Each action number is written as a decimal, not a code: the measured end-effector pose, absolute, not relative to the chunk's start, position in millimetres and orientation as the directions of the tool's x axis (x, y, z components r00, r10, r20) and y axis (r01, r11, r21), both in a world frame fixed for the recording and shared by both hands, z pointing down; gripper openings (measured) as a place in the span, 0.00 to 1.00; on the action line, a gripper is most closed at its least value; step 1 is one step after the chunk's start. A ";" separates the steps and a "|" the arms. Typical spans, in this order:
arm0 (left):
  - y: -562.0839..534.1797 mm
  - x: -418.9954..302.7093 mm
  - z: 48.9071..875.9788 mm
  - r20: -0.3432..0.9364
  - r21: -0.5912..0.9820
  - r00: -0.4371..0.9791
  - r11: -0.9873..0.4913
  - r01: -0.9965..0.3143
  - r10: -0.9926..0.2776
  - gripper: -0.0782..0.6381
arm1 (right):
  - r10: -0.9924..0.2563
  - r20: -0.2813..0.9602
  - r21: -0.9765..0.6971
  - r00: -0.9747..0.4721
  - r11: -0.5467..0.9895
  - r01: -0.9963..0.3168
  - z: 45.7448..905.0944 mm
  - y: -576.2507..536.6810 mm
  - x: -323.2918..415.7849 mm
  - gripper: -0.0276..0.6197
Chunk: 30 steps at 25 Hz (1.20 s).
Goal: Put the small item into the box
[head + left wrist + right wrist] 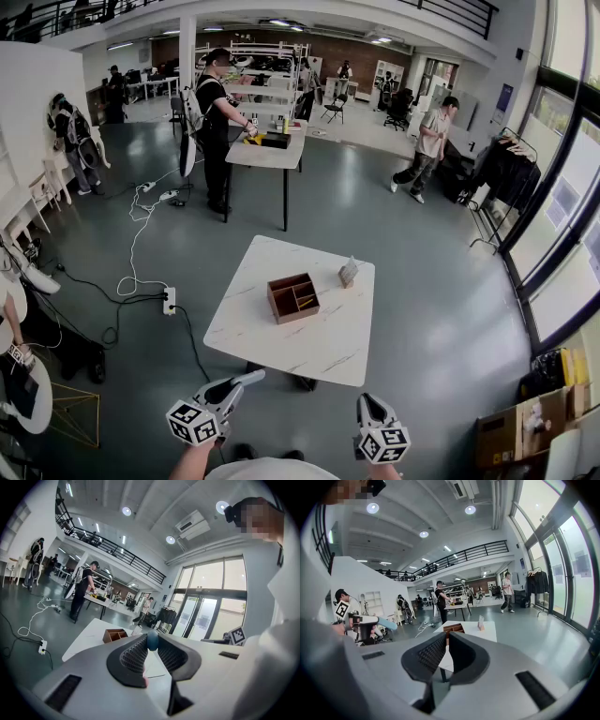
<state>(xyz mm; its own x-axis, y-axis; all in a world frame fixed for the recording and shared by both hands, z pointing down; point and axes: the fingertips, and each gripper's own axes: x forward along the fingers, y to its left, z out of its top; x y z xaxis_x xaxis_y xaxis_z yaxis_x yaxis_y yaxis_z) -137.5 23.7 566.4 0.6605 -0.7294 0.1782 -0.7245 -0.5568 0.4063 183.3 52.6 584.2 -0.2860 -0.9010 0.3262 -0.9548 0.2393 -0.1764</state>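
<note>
Left gripper (pixel 251 378) grips one blue item (pixel 152 640); one box (pixel 292 297), one table (pixel 281 349)

box (pixel 275 302) on table (pixel 319 349), card (pixel 348 272) behind

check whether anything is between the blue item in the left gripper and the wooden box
Nothing visible does. The small blue item is pinched in the left gripper, short of the white table. Only open space and bare tabletop lie before the open wooden box. The card stand sits beyond the box.
</note>
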 end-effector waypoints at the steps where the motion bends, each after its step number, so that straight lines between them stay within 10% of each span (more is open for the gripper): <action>1: 23.3 -137.2 566.3 0.178 0.406 0.661 -0.557 -0.724 -0.729 0.21 | -0.901 0.326 -0.176 -0.285 0.239 -0.955 584.0 52.6 183.8 0.10; 30: 24.5 -155.7 575.3 0.184 0.424 0.695 -0.581 -0.694 -0.696 0.21 | -0.909 0.350 -0.195 -0.226 0.165 -0.967 588.1 64.3 168.4 0.10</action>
